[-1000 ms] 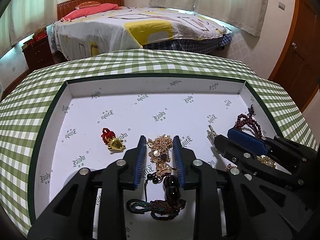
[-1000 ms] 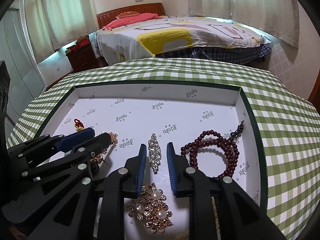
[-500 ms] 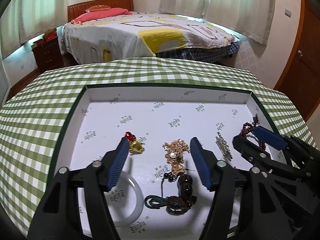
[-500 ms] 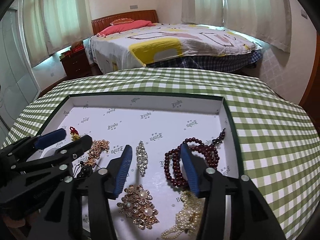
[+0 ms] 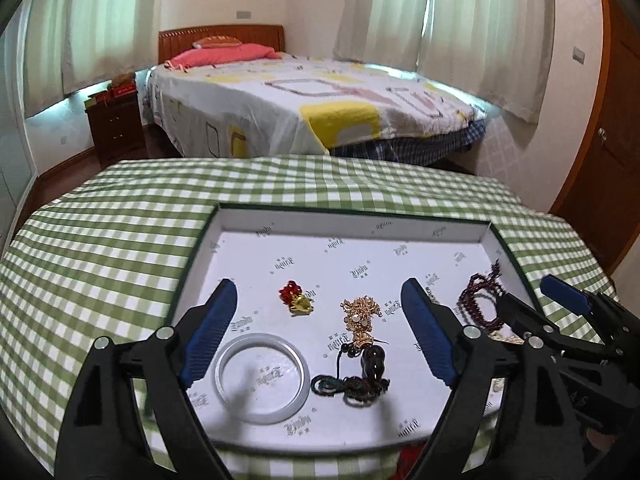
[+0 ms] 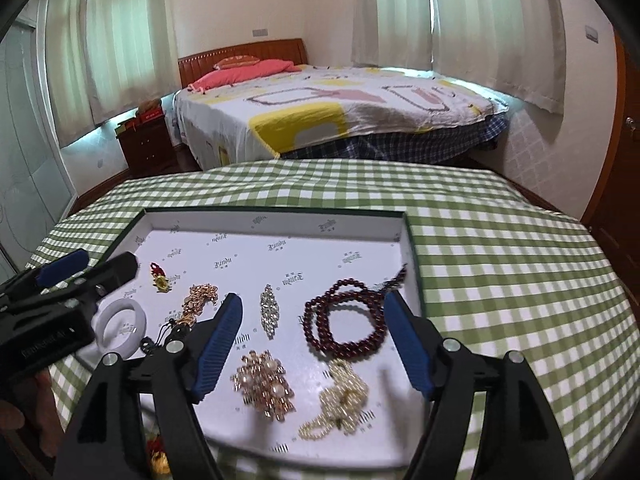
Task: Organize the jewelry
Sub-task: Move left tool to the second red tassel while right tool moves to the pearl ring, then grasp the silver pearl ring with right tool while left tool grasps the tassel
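A white shallow tray [image 5: 348, 222] [image 6: 276, 216] holds the jewelry. In the left wrist view lie a white bangle [image 5: 262, 376], a red-and-gold charm [image 5: 297, 299], a gold chain piece [image 5: 360, 318] and a dark gourd pendant on cord [image 5: 372, 360]. In the right wrist view lie a crystal clip [image 6: 269, 314], a dark red bead string [image 6: 348, 322], a pearl brooch [image 6: 264, 384] and a pearl strand [image 6: 340, 400]. My left gripper [image 5: 320, 332] and my right gripper [image 6: 312, 344] are both wide open, empty, above the tray's near side.
The tray sits on a green checked tablecloth [image 5: 120, 232] [image 6: 500, 264]. A bed [image 5: 312, 108], a wooden nightstand [image 5: 114, 128] and a door [image 5: 612, 140] stand beyond. A red and gold object [image 6: 158, 454] lies at the table's near edge.
Both grippers opened from nearly shut to wide open and pulled back and up from the tray. The gold chain piece and crystal clip now lie free between the fingers' former positions.
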The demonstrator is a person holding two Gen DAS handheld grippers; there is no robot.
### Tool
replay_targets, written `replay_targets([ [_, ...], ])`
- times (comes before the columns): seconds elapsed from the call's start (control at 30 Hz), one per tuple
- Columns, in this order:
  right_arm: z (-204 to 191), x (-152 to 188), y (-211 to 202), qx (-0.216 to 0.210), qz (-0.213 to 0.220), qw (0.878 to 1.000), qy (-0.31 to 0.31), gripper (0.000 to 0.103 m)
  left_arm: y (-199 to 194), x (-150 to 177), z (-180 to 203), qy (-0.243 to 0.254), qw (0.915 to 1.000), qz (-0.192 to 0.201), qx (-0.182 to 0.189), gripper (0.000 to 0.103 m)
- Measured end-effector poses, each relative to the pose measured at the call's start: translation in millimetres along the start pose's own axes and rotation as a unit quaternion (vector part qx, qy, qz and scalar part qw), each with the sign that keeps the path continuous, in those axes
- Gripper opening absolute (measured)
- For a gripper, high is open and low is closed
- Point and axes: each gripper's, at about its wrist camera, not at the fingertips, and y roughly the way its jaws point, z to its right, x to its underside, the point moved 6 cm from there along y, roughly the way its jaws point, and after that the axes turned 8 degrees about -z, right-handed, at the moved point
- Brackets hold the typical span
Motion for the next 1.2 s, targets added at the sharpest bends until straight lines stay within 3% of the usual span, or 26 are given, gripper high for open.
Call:
replay_targets([
  [0.2, 10.7, 14.9, -30.5, 0.01, 0.015, 1.0, 0.007, 0.074, -34.0, 12.0, -2.2, -0.012, 0.9995, 0.025, 0.012, 0.089],
  [0.43, 24.1, 56.8, -56.4, 0.028, 0.016, 0.999, 0.015, 0.074, -61.4, 44.1, 0.4, -0.011, 0.9991, 0.04, 0.01, 0.09],
  [0.67, 25.7, 100.4, -51.1, 0.024, -0.013, 0.999, 0.018, 0.074, -68.6, 83.2, -5.2, -0.013, 0.9995, 0.027, 0.0, 0.09],
  [0.9, 23.4, 117.9, -41.1, 0.019, -0.033, 0.999, 0.02, 0.067, -63.4, 111.6, -4.3, -0.005, 0.9999, 0.003, -0.011, 0.09],
  [1.2, 37.1, 123.1, -31.3, 0.018, -0.053, 0.997, 0.049, 0.051, -56.0, 120.6, 6.3, 0.01, 0.9998, -0.011, -0.011, 0.089],
])
